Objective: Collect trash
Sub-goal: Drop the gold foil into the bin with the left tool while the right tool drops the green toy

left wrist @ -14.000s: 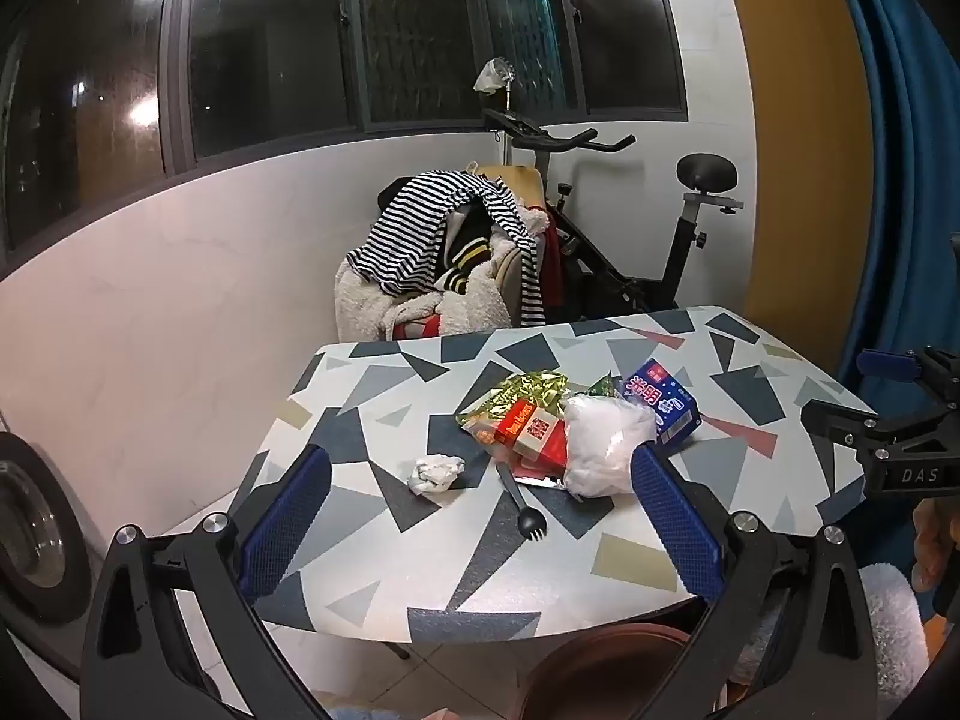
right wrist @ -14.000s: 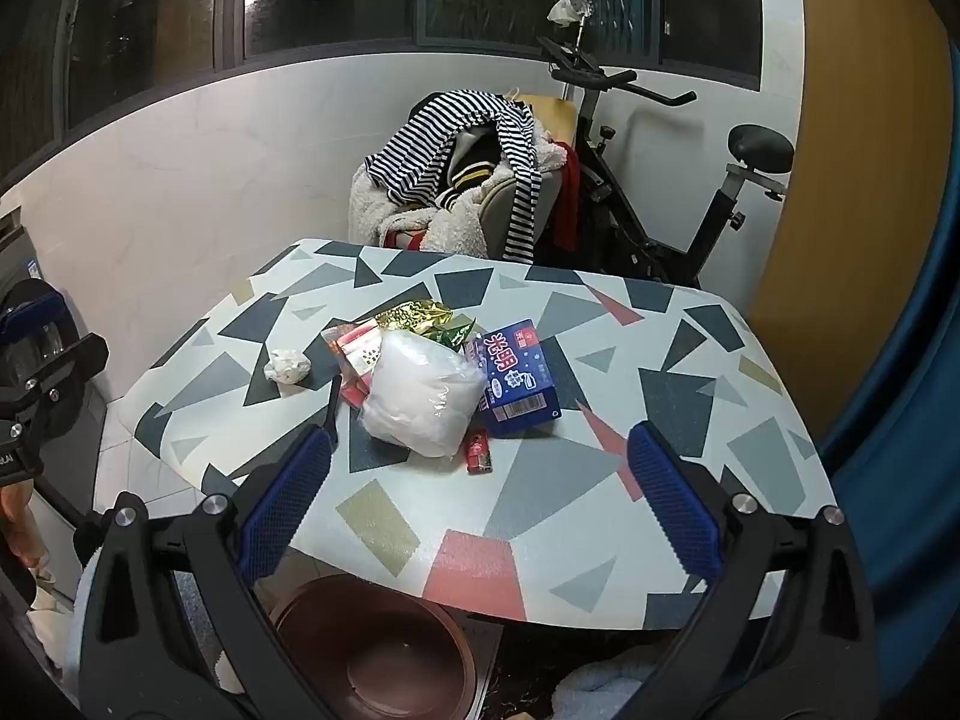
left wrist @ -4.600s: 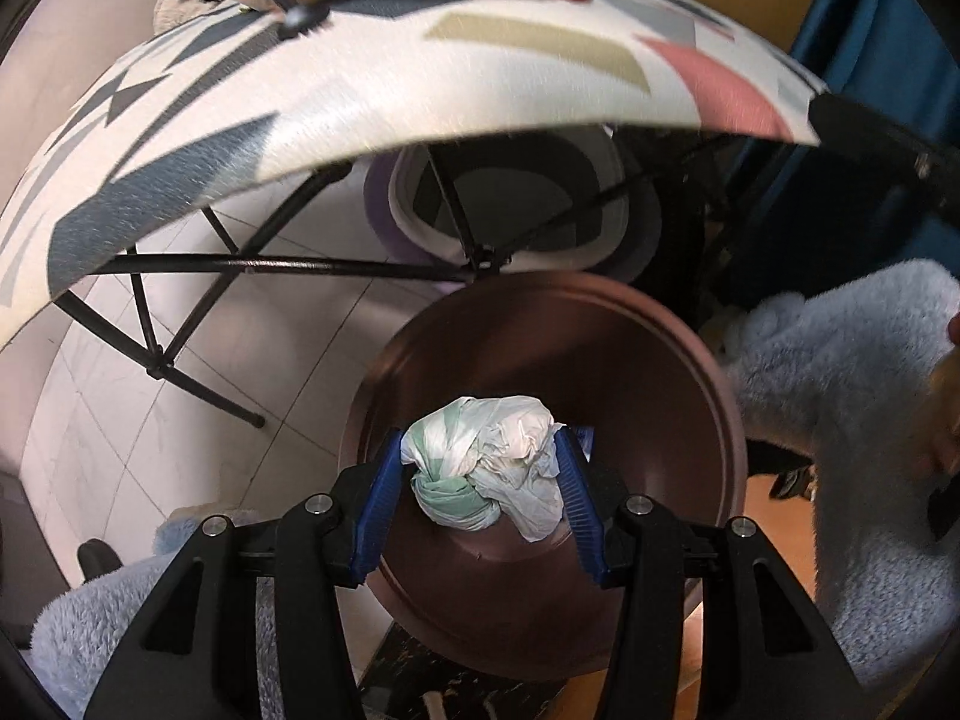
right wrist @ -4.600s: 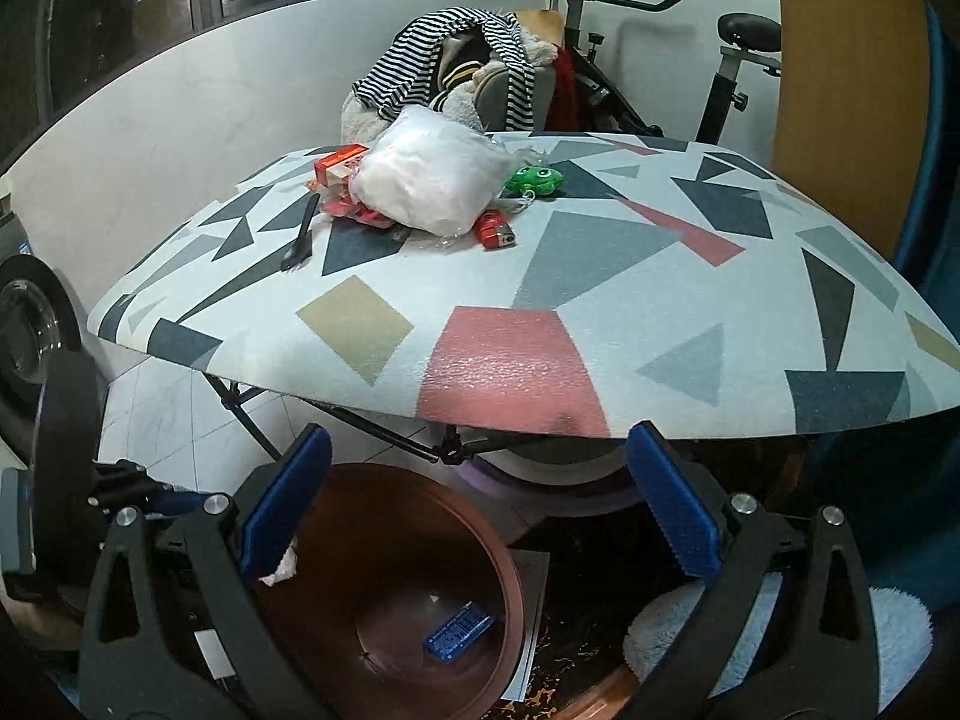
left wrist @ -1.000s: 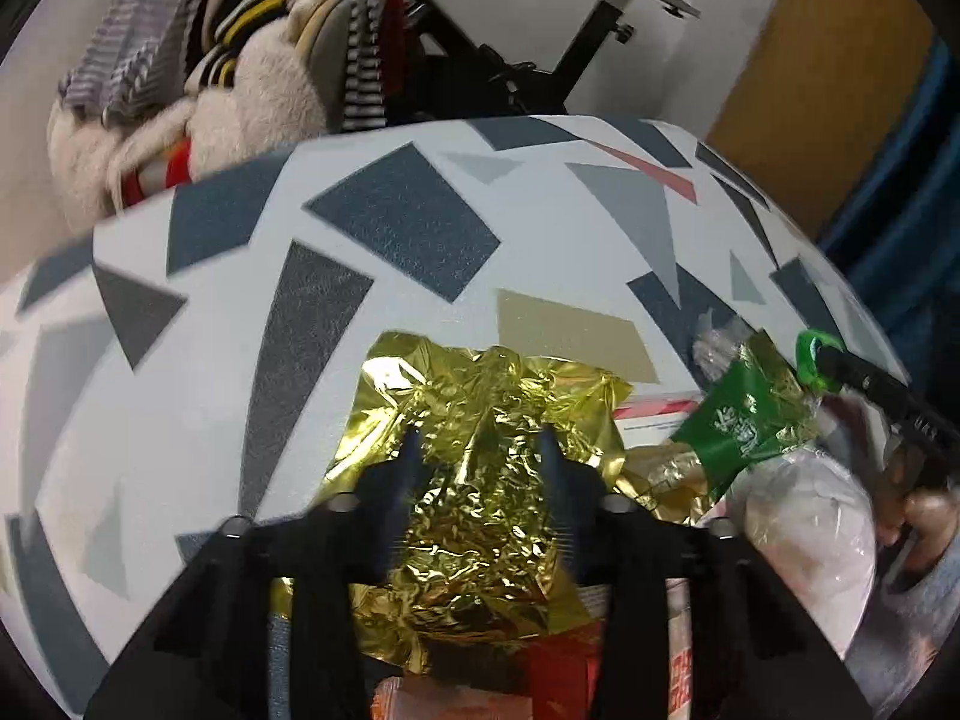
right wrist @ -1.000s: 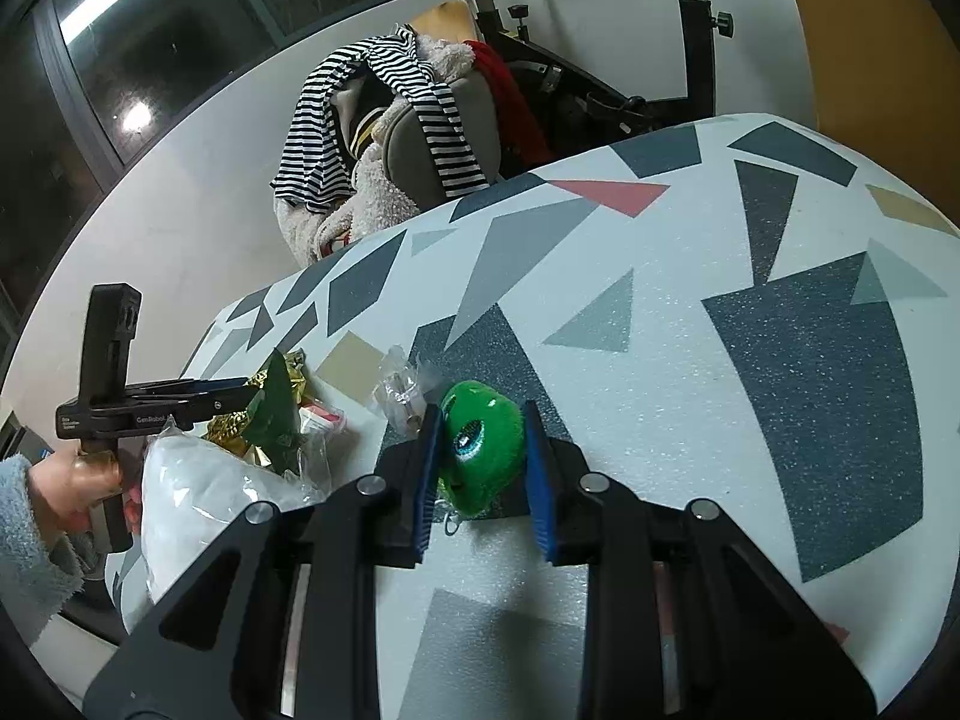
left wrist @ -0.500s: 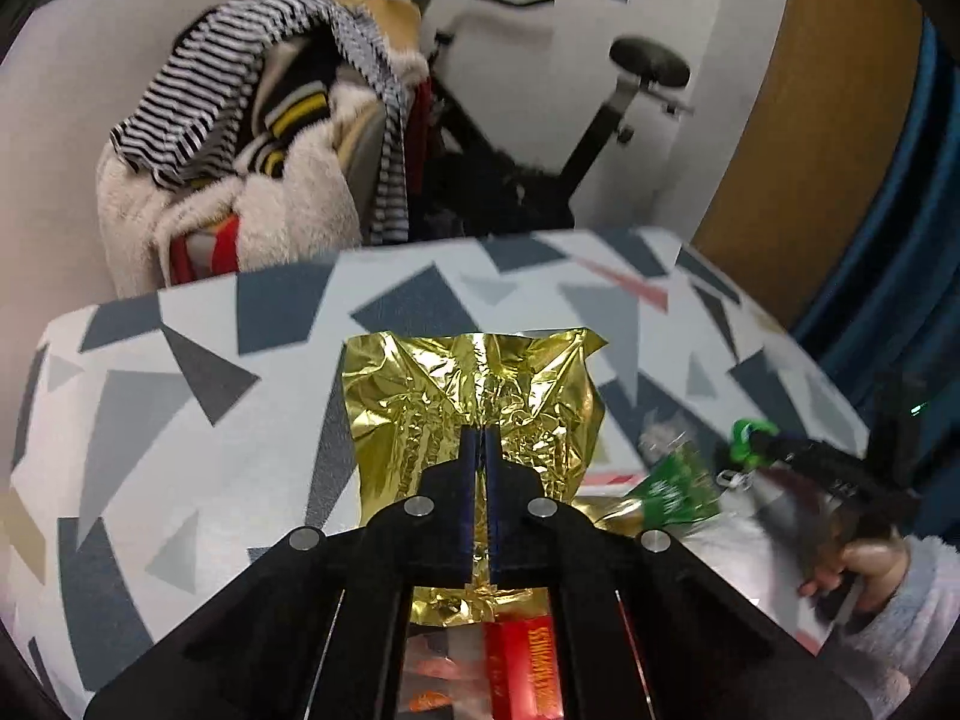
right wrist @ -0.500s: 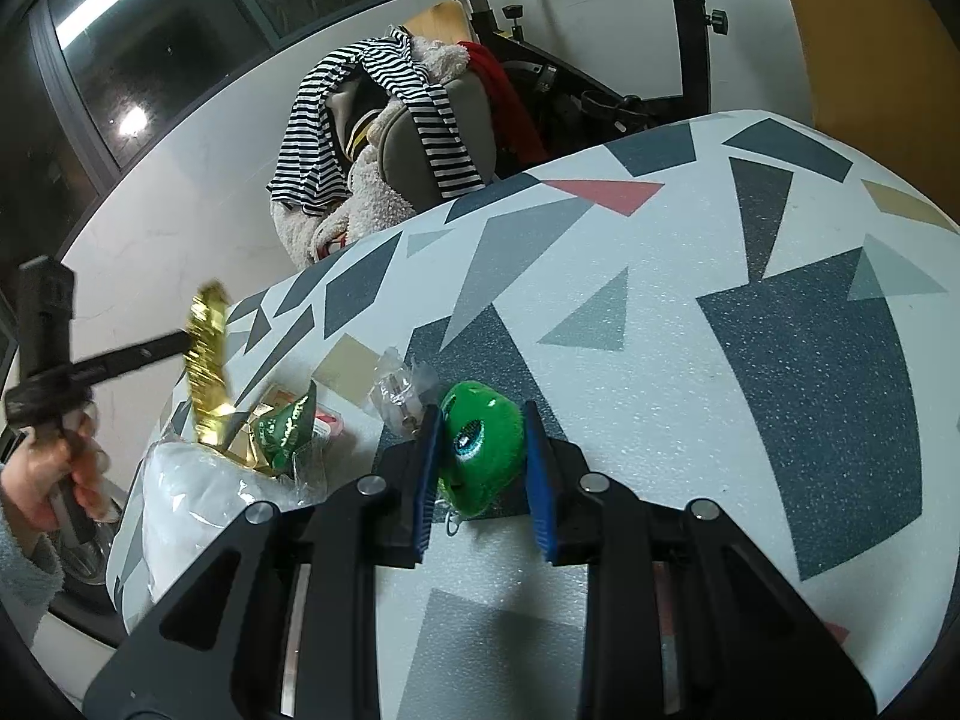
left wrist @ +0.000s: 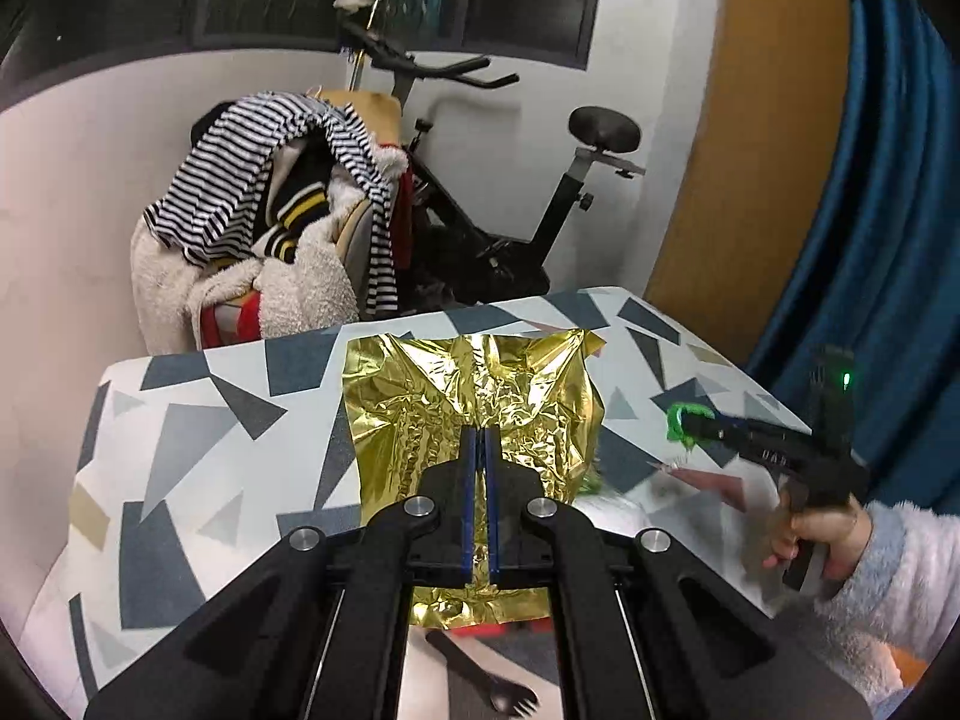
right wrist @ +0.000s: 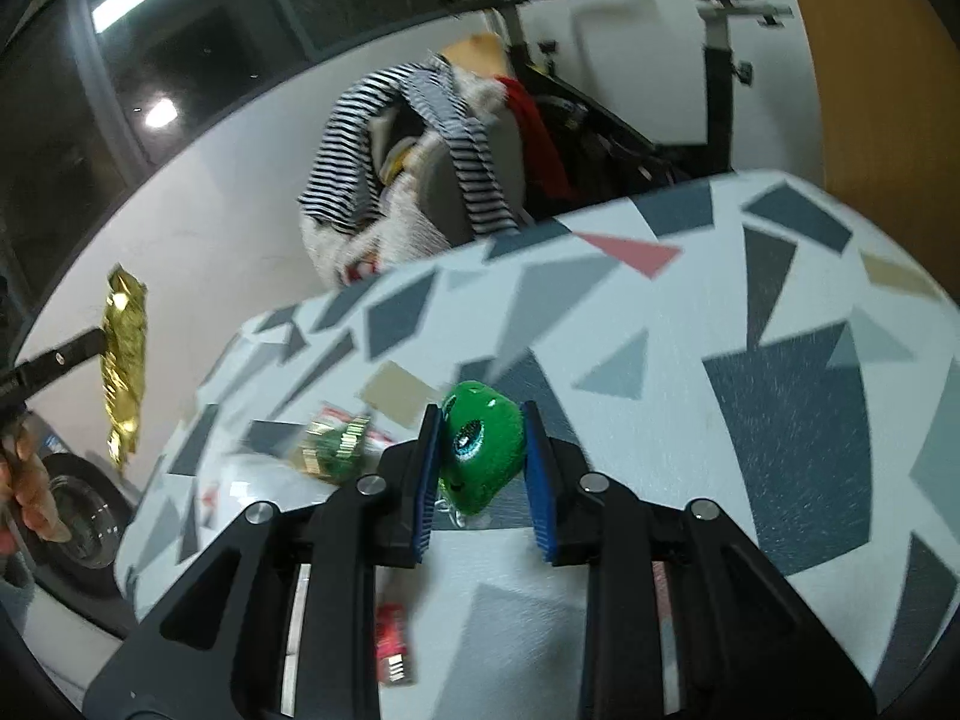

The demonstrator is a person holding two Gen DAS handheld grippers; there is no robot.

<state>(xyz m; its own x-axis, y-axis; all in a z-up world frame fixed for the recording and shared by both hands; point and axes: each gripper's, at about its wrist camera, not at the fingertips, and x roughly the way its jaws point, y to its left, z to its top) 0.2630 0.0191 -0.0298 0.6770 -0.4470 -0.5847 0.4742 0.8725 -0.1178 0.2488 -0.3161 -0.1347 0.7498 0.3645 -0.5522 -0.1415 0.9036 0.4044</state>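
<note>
My left gripper (left wrist: 480, 438) is shut on a crumpled gold foil wrapper (left wrist: 474, 396) and holds it up above the patterned table (left wrist: 198, 438). The wrapper also shows in the right wrist view (right wrist: 125, 354), hanging at the far left. My right gripper (right wrist: 483, 414) is shut on a green frog-like toy (right wrist: 480, 450) and holds it just above the table (right wrist: 750, 360). It shows in the left wrist view (left wrist: 684, 420) too. More trash lies on the table: a green-gold wrapper (right wrist: 333, 444), a white plastic bag (right wrist: 258, 486), a red packet (right wrist: 393, 639).
A black plastic fork (left wrist: 486, 678) lies near the table's front edge. Behind the table stand a chair piled with striped clothes (left wrist: 270, 222) and an exercise bike (left wrist: 510, 228). A blue curtain (left wrist: 870, 180) hangs at the right.
My left gripper has lifted the gold wrapper higher off the pile. My right gripper has raised the green toy off the table and the view has tilted.
</note>
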